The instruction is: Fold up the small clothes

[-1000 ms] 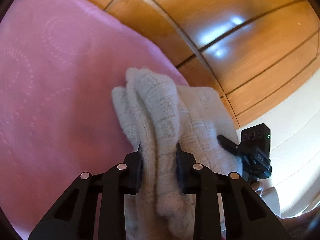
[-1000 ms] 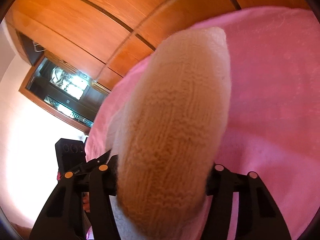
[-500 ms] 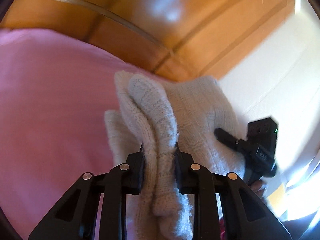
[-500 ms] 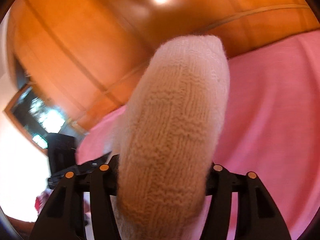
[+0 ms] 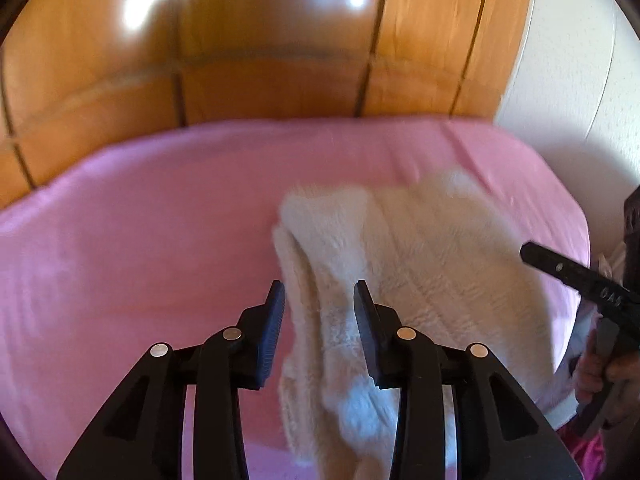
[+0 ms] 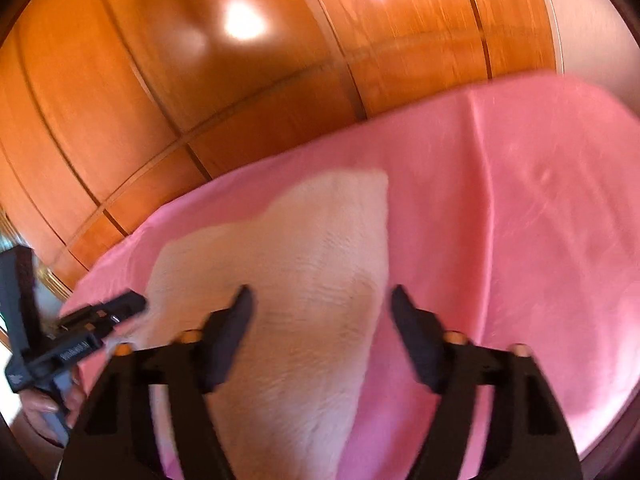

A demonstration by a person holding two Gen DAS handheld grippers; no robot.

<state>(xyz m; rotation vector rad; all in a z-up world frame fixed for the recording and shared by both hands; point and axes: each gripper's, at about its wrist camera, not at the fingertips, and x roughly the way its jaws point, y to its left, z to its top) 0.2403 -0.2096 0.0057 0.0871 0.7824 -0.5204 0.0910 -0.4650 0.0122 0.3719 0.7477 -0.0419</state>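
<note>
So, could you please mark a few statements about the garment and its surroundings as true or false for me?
1. The knitted garment is cream-white. True.
2. It lies on a blue sheet. False: the sheet is pink.
3. Wooden panels rise behind the sheet. True.
4. The garment hangs over the sheet's far edge. False: bare pink sheet shows between it and the far edge.
</note>
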